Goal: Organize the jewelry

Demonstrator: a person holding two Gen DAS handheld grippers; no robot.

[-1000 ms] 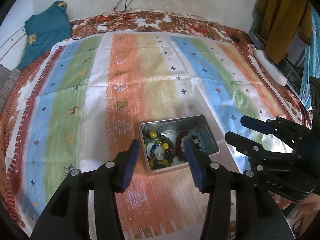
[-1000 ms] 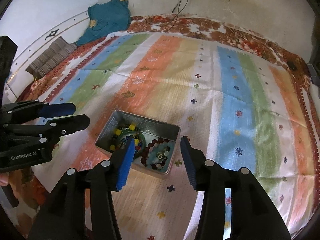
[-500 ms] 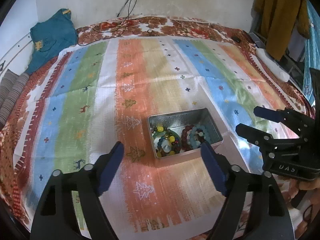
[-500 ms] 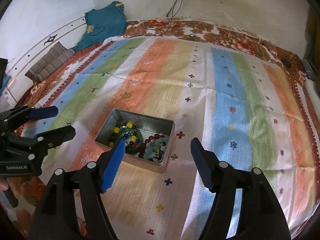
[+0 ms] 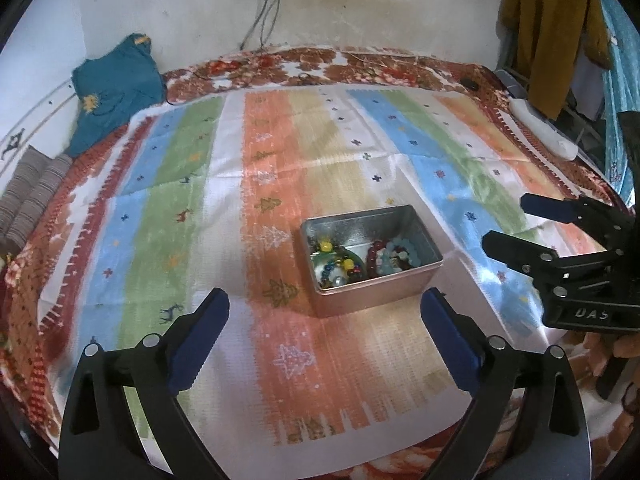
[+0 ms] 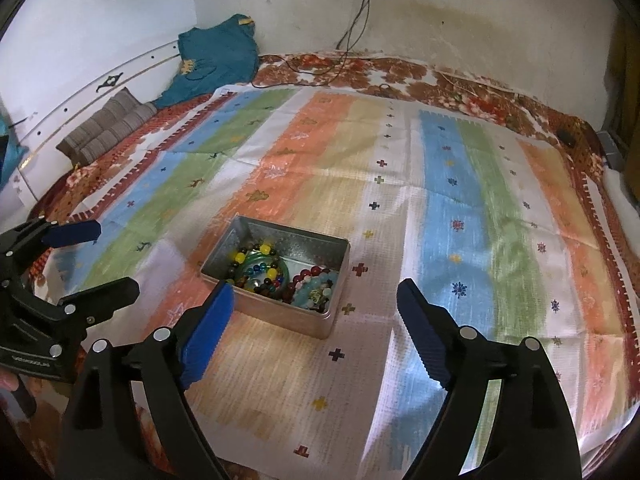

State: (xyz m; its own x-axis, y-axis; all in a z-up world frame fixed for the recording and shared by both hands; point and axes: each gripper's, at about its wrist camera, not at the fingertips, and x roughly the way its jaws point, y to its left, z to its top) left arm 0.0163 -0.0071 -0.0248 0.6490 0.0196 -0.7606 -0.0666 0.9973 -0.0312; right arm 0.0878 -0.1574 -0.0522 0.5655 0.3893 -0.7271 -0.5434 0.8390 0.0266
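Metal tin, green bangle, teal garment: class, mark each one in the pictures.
Metal tin point(image 6: 280, 312): right wrist view, near outer wall.
Green bangle point(image 6: 280, 265): right wrist view, right arc of the ring.
Teal garment point(image 5: 114, 92): left wrist view, middle of cloth.

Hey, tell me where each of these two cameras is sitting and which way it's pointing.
Left wrist view: sits on the left gripper, looks forward and down at the metal tin of beaded bracelets on the striped mat; its jaws are opening, nothing between them; the right gripper shows at right.
Right wrist view: sits on the right gripper, facing the same tin; jaws opening, empty; the left gripper shows at left.
Shared: tin, bracelets, mat, teal garment, wall.
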